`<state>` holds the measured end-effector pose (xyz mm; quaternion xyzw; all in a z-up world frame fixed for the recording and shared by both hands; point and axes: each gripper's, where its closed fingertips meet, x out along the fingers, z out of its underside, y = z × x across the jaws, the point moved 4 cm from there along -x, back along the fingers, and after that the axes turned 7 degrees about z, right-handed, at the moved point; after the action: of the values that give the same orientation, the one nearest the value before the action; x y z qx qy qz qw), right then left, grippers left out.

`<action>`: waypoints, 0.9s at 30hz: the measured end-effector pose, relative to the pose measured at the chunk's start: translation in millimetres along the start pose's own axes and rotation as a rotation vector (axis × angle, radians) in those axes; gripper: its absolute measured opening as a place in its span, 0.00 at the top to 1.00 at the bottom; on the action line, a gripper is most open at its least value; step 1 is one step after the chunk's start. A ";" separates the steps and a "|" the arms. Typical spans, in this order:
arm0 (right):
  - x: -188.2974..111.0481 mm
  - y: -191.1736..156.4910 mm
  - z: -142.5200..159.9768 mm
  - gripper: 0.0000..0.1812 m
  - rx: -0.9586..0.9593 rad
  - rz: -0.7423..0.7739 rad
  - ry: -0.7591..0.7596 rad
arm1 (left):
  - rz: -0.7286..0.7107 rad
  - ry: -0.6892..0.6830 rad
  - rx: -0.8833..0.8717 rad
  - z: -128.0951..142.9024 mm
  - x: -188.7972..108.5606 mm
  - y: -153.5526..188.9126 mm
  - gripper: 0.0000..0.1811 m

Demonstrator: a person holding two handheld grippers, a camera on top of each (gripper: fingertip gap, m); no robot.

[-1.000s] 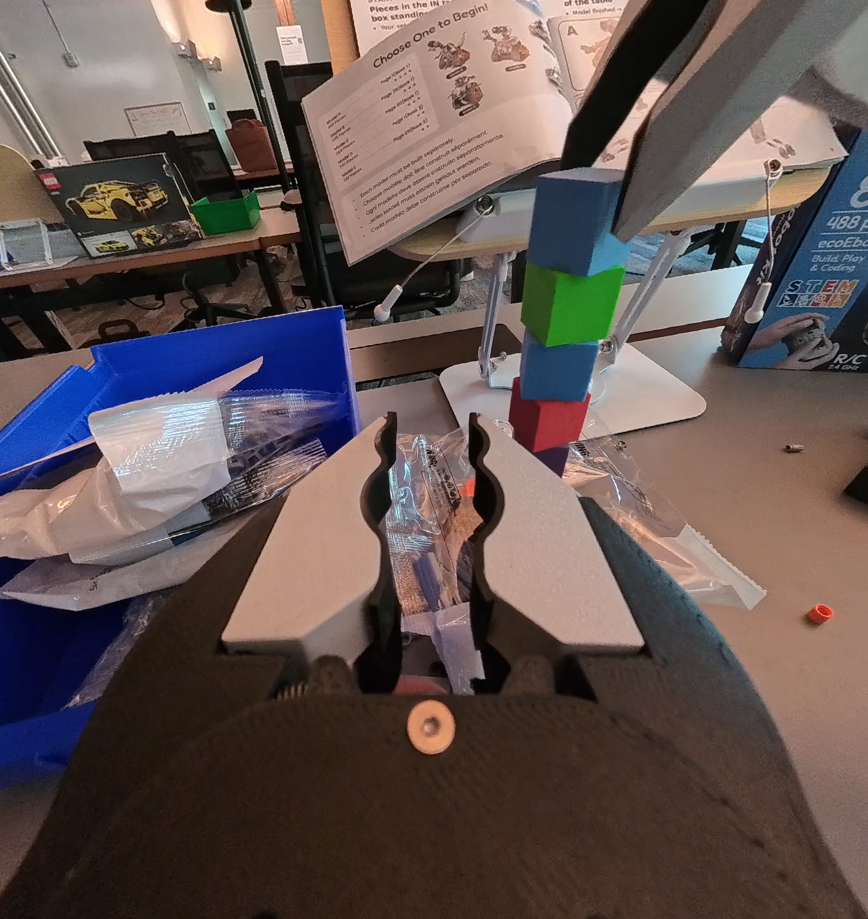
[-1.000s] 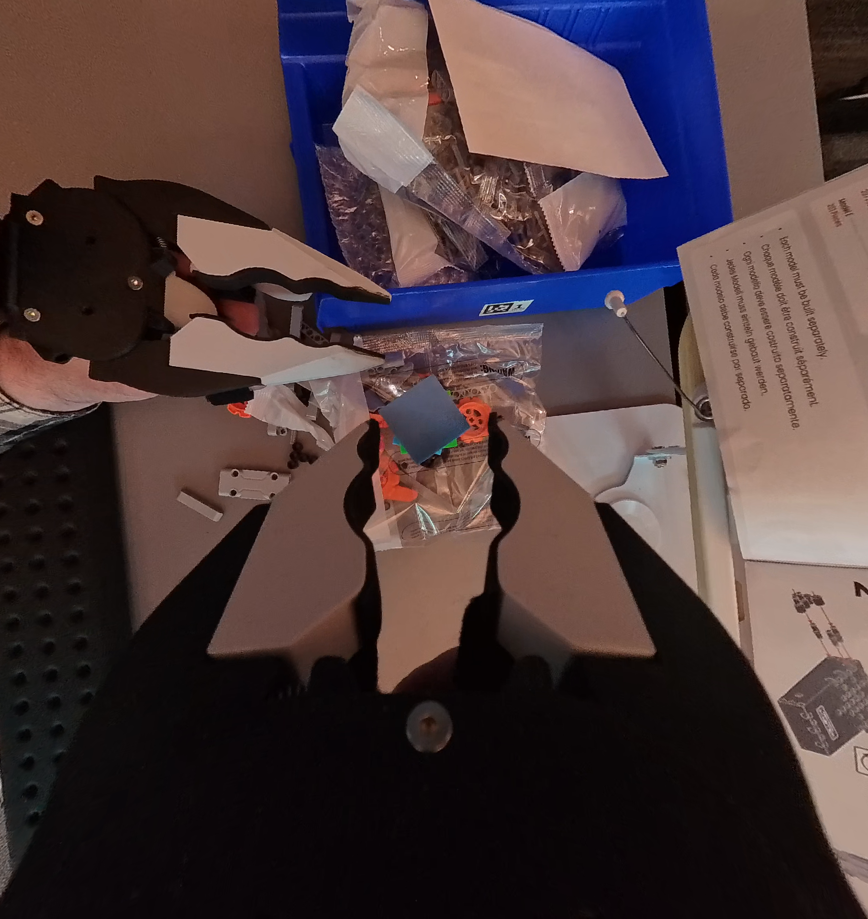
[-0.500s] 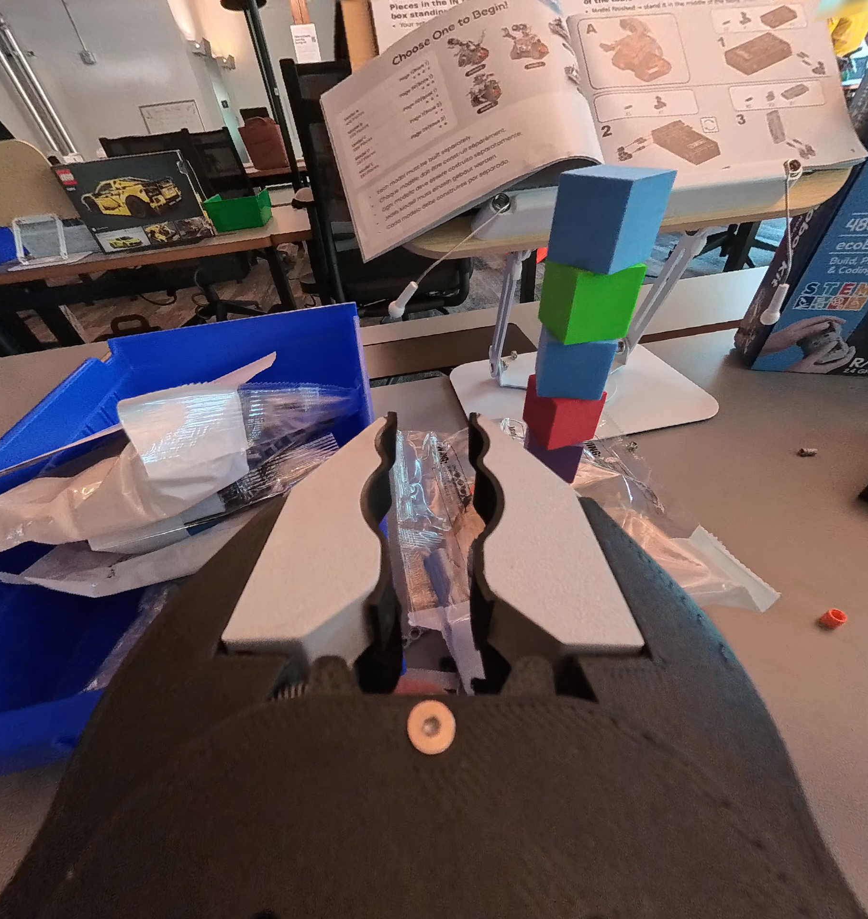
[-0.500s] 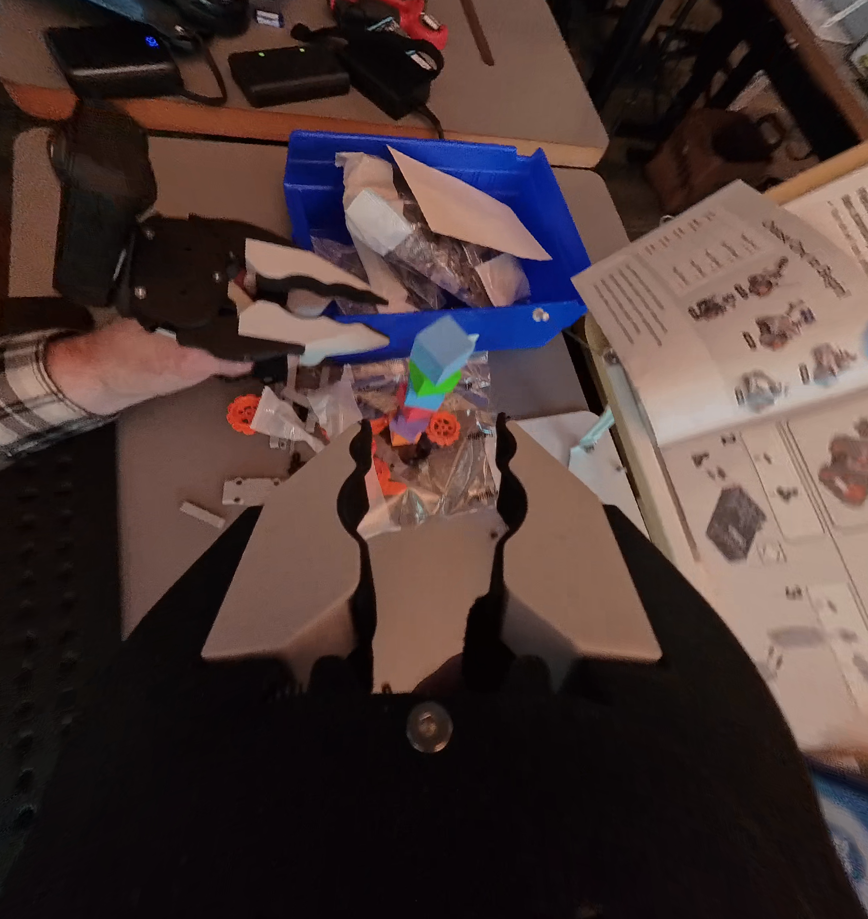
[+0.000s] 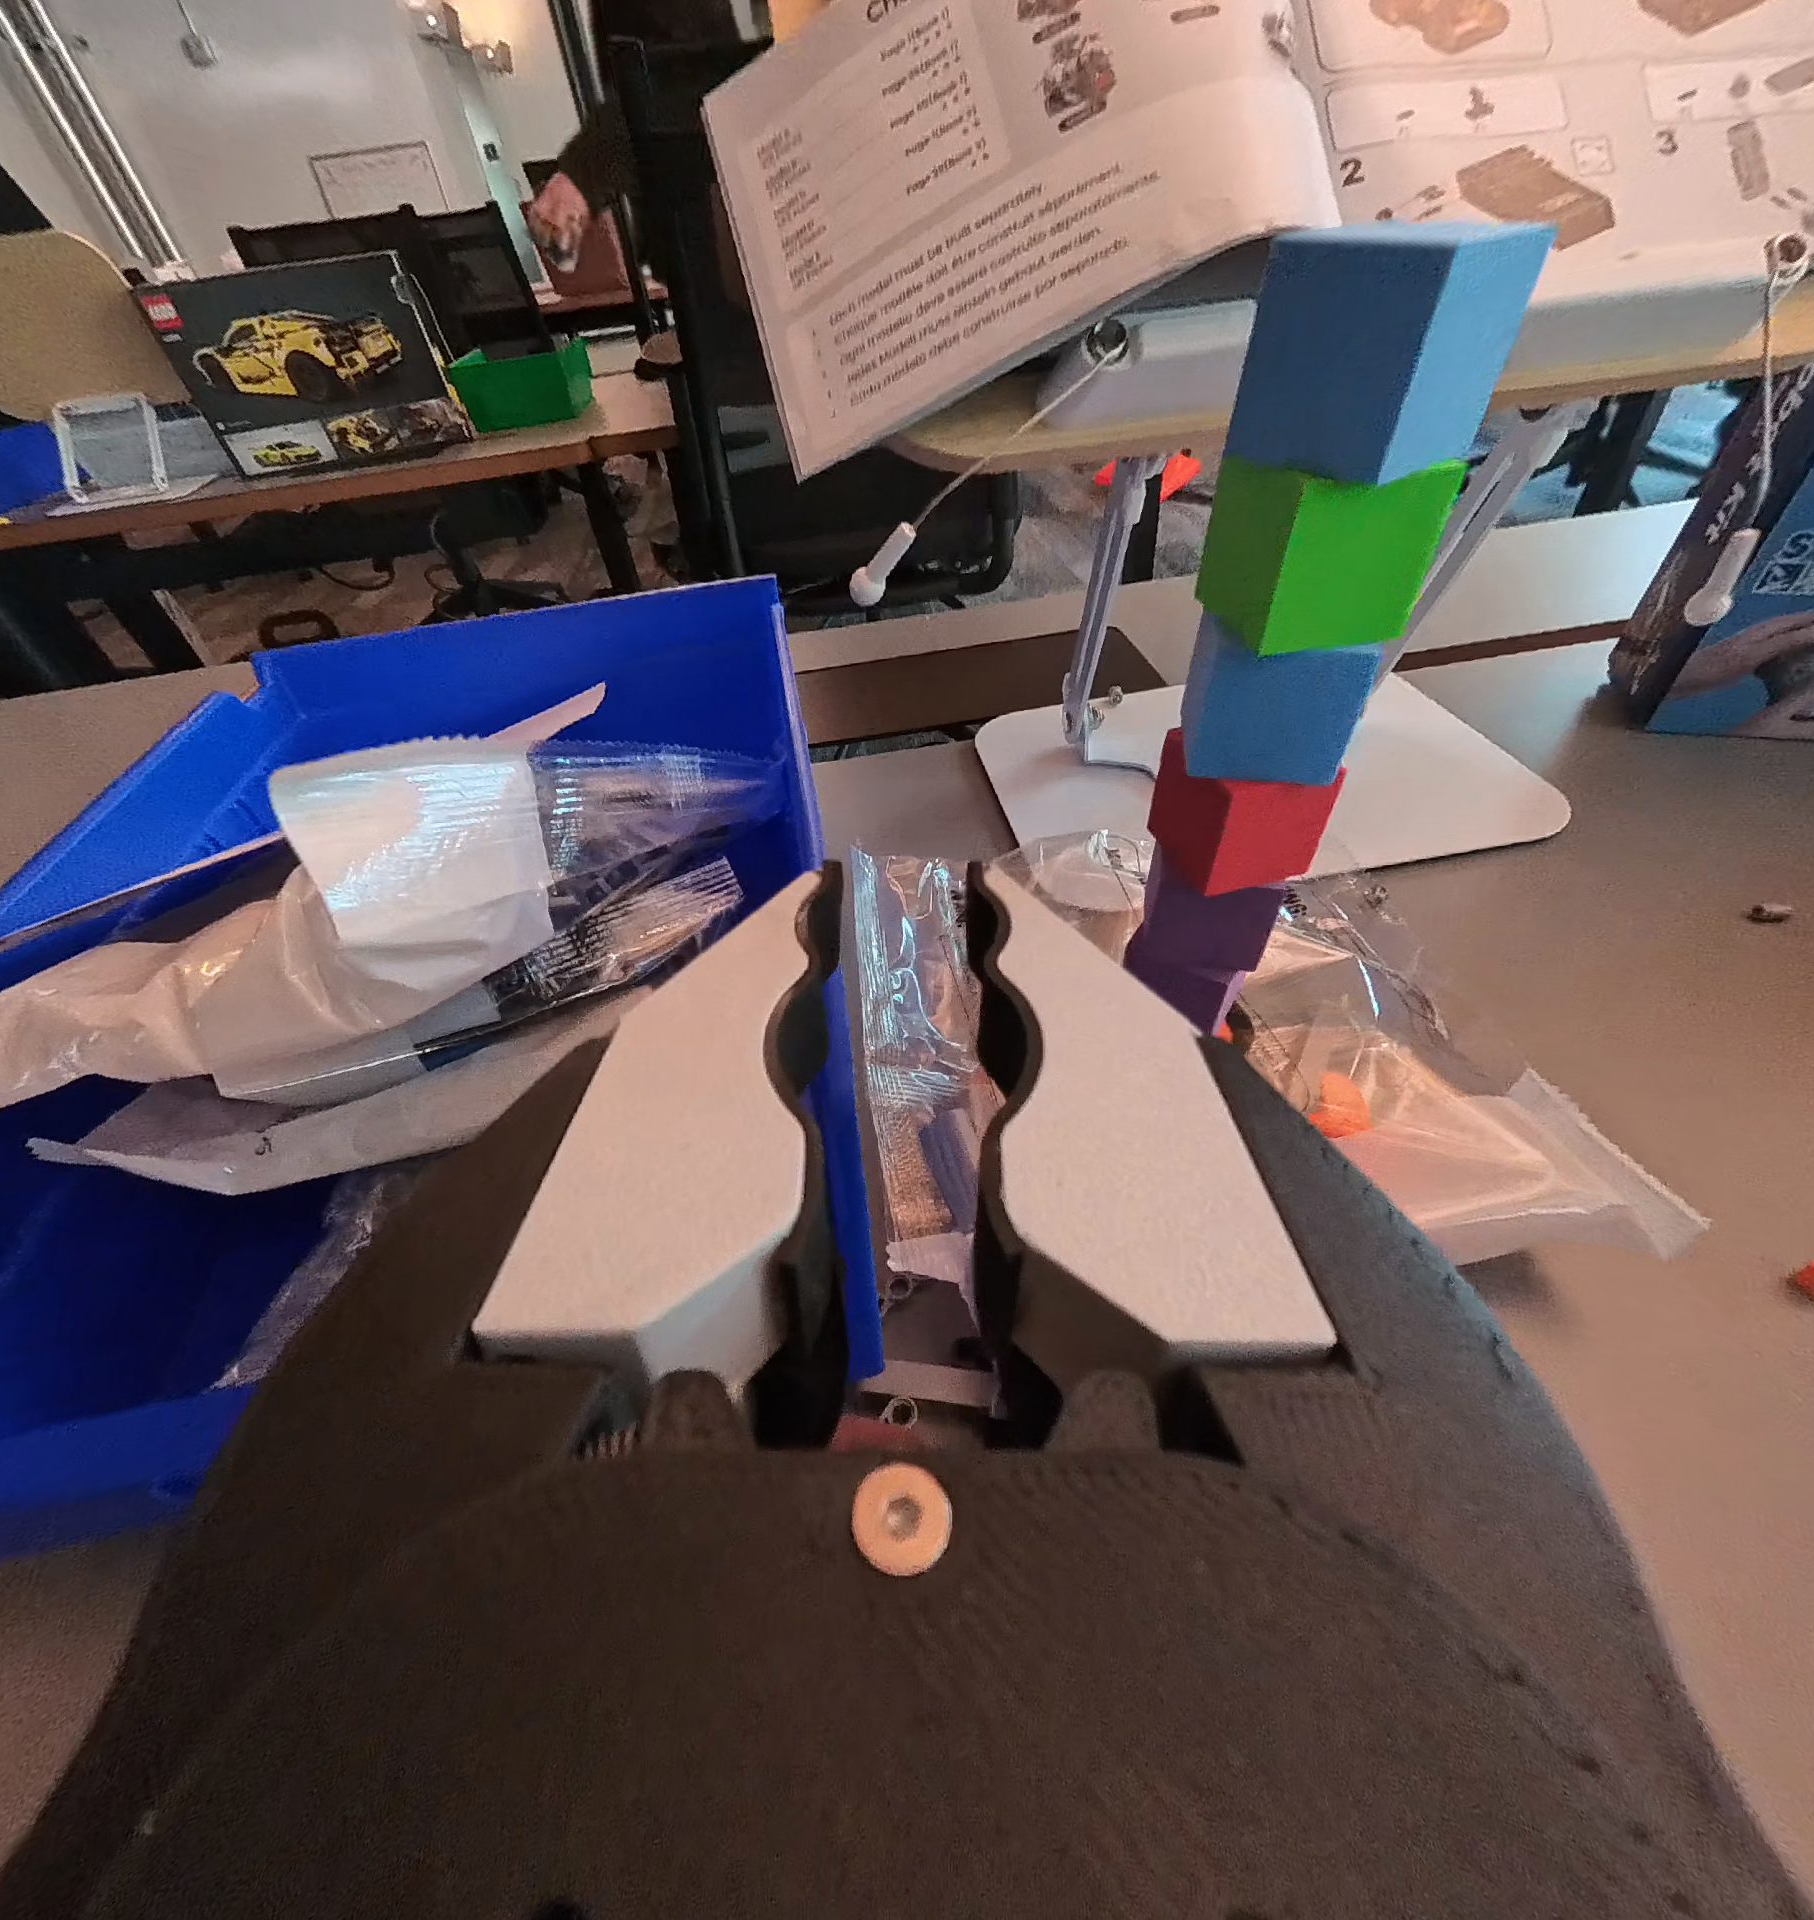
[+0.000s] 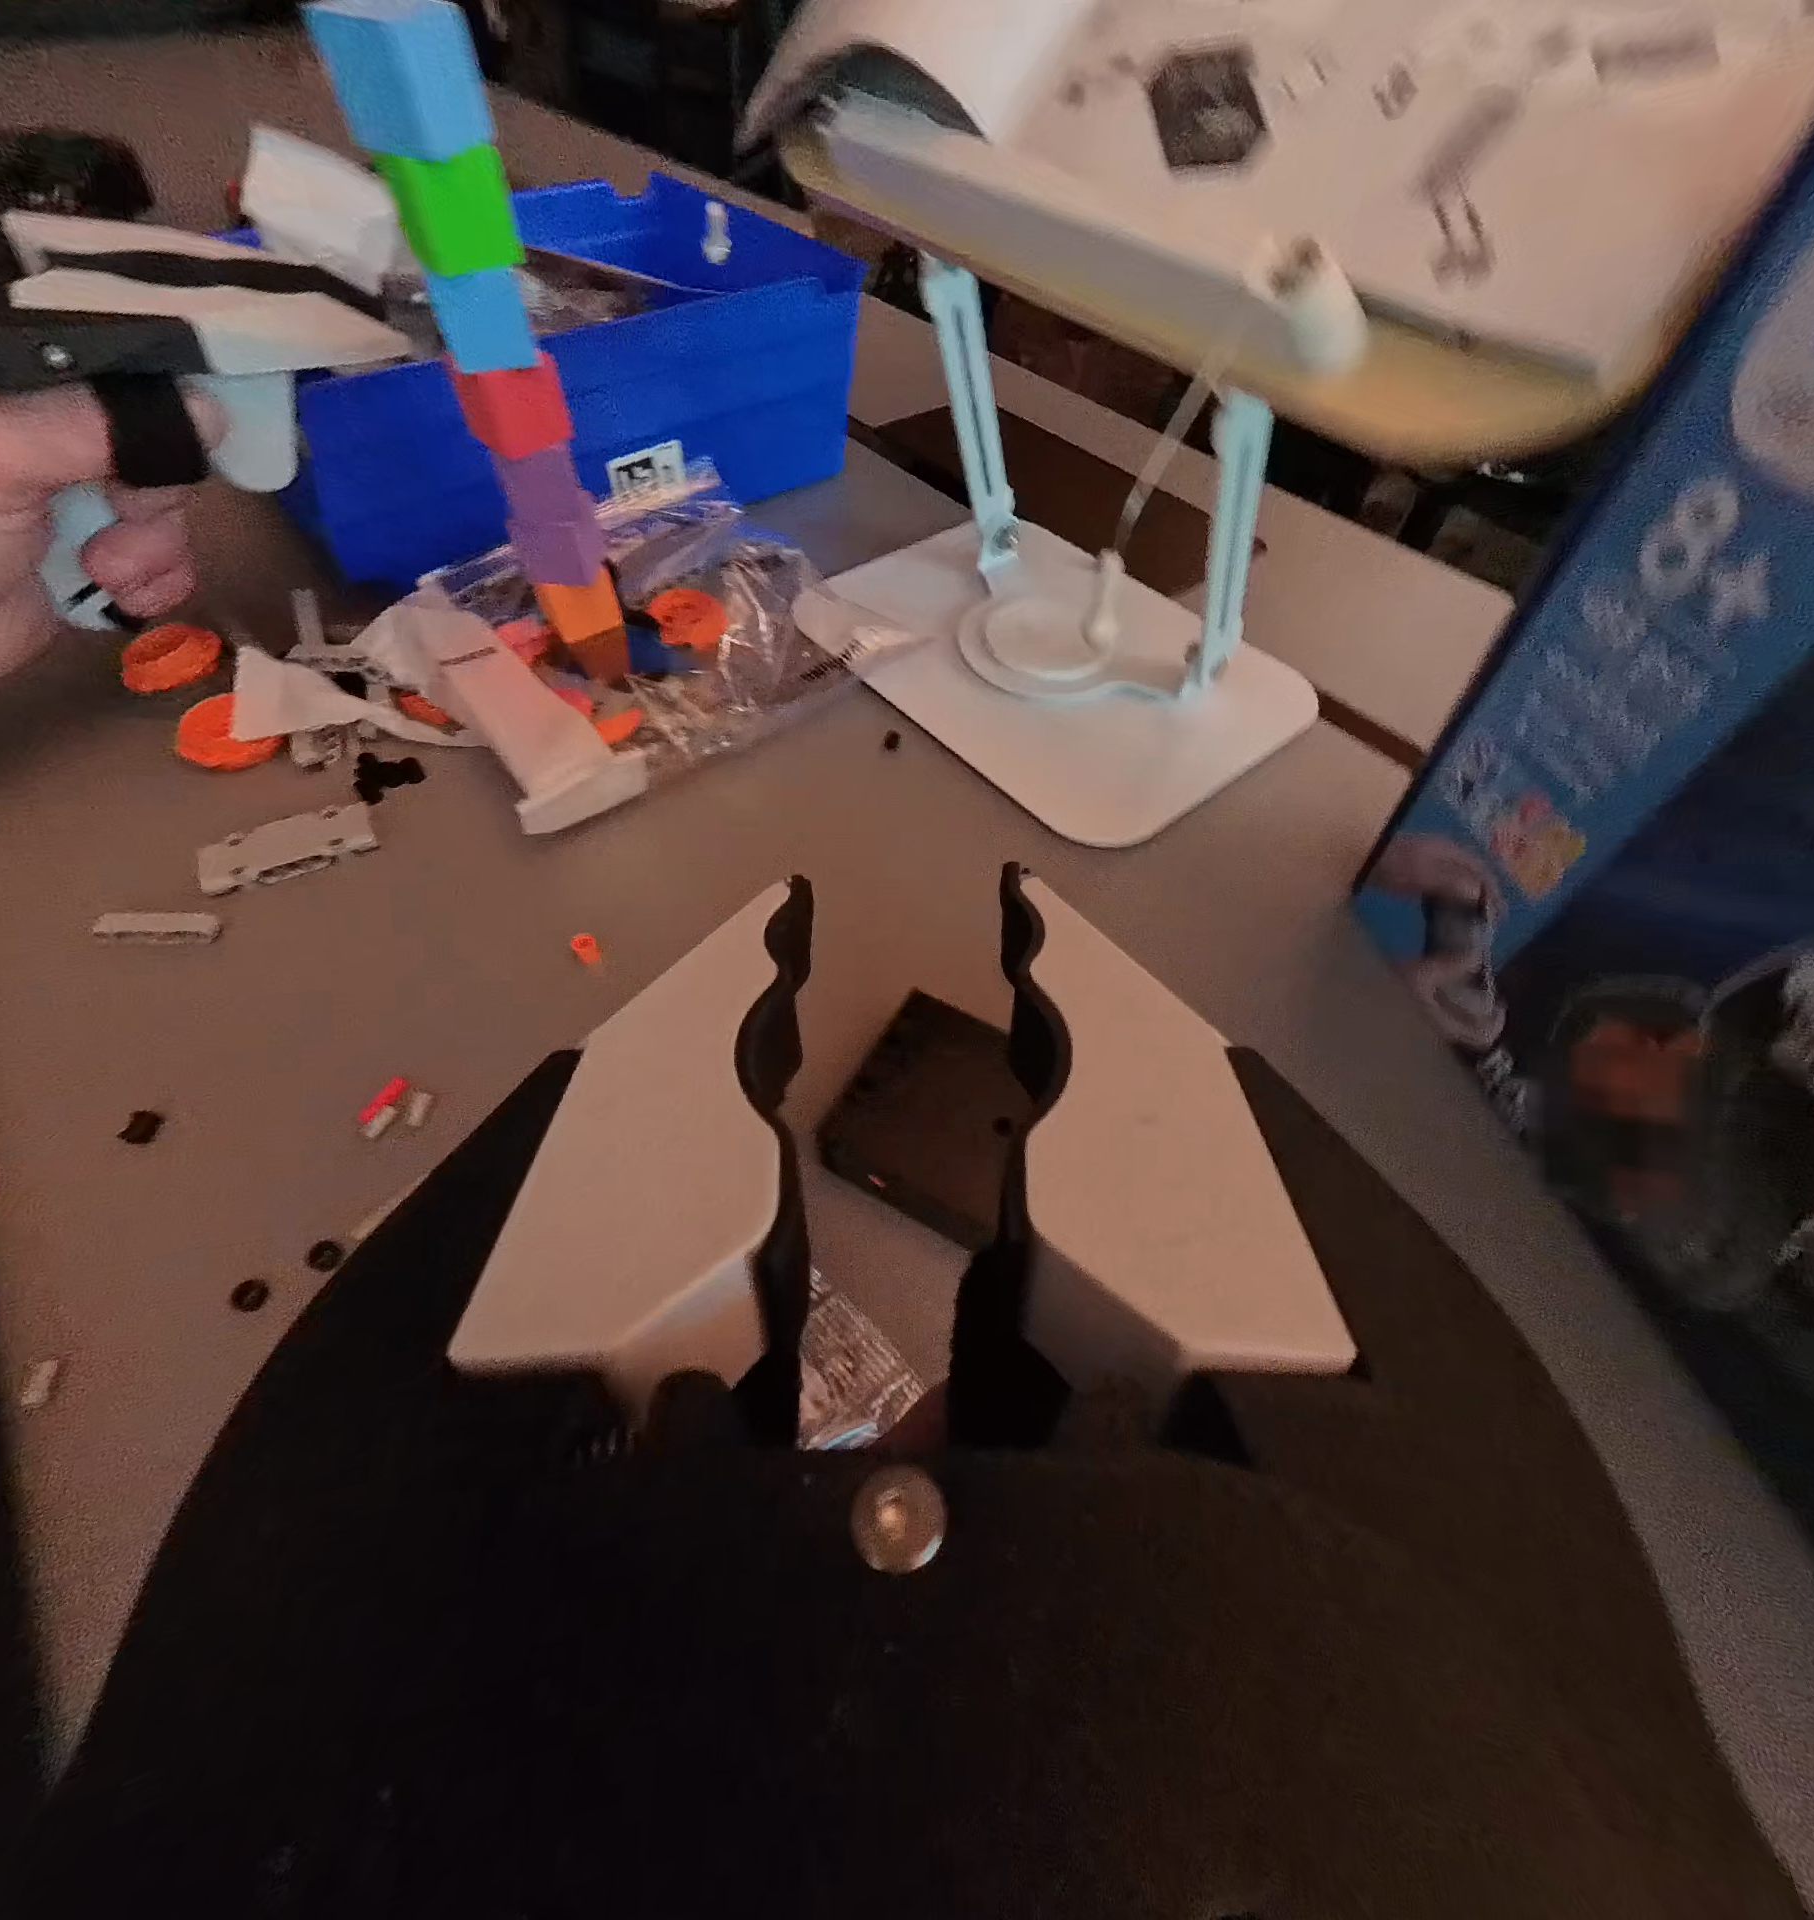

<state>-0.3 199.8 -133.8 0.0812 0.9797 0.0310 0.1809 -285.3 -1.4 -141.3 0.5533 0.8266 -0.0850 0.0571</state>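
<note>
The left gripper [image 5: 903, 904] was low over the tabletop [image 5: 1609, 1039], its pale wavy-edged fingers [image 5: 674, 1143] set a narrow gap apart. A clear plastic bag [image 5: 908, 1039] of small parts showed in that gap; whether the fingers pinched it could not be told. Just to its left stood a blue bin [image 5: 467, 686], hard-walled and glossy, stuffed with crinkled clear and white bags [image 5: 404, 883].

Just right of the left gripper rose a stack of cubes [image 5: 1298, 623], matte and square-edged: light blue on top, then green, blue, red and purple, with orange cubes at the foot visible only from the right wrist view. The cubes sat twisted and offset from one another, and the column leaned. It stood on a slick bag of orange parts [image 5: 1402, 1122], a soft and uneven footing. The cubes looked light and foam-like or painted; the stack would likely topple at a slight sideways touch, so any hold would be safest on one cube's flat opposite faces, from above.

The right gripper [image 6: 903, 894] hovered well apart from the stack, open at a middling width and holding nothing, with a flat black square piece [image 6: 924, 1122] on the tabletop beyond its fingers. Orange wheels [image 6: 170, 655], grey beams and tiny pins lay scattered about. Behind stood a white metal book stand [image 6: 1090, 727] carrying an open instruction booklet [image 5: 986, 187], and a blue cardboard box [image 6: 1661, 727] at the right.
</note>
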 end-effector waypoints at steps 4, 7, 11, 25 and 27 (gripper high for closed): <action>3.6 29.1 31.8 0.81 0.062 0.091 -0.037 | -0.004 -0.013 0.013 2.6 1.2 0.2 0.88; -5.5 41.9 21.5 0.81 0.091 0.151 0.036 | -0.009 -0.017 0.020 3.5 1.5 -0.3 0.89; -11.8 55.0 23.5 0.81 0.063 0.242 0.032 | -0.009 -0.034 0.035 6.7 3.1 0.9 0.90; -12.6 66.4 31.2 0.82 0.040 0.307 0.027 | 0.055 -0.049 0.138 7.4 7.6 21.7 0.94; -13.6 67.0 29.3 0.83 0.033 0.313 0.036 | 0.052 -0.054 0.142 7.9 8.1 21.8 0.94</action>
<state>32.7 264.3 -150.4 0.2351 0.9585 0.0440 0.1550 -268.2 12.5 -152.2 0.5748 0.8020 -0.1569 0.0419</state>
